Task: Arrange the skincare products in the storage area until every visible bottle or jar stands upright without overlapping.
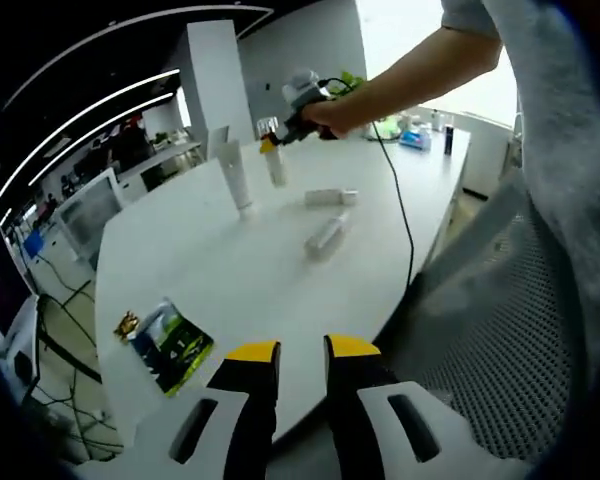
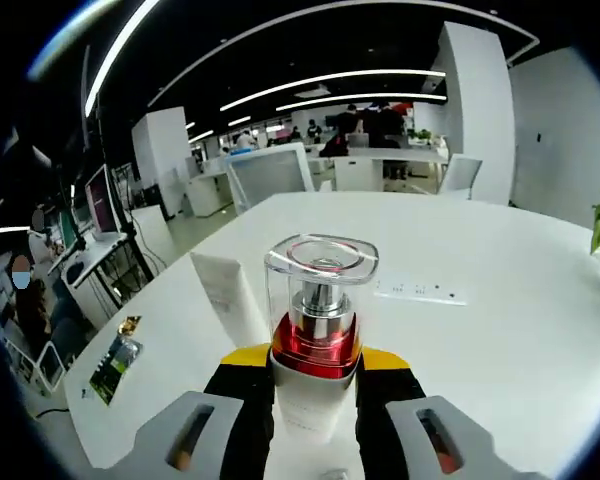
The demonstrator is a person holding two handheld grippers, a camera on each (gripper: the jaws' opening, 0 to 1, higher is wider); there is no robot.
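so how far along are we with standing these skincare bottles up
Partway. Done: one white tube stands upright on the white table. In hand: the right tool is shut on a pump bottle with a clear cap, held upright beside that tube. Left: two bottles lie on their sides. The left tool is open and idle near the table edge.

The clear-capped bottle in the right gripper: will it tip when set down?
Probably tippy: the bottle looks tall and narrow, with a bulky clear cap on top. The smooth surface may slip between the right gripper's jaws. The table looks flat.
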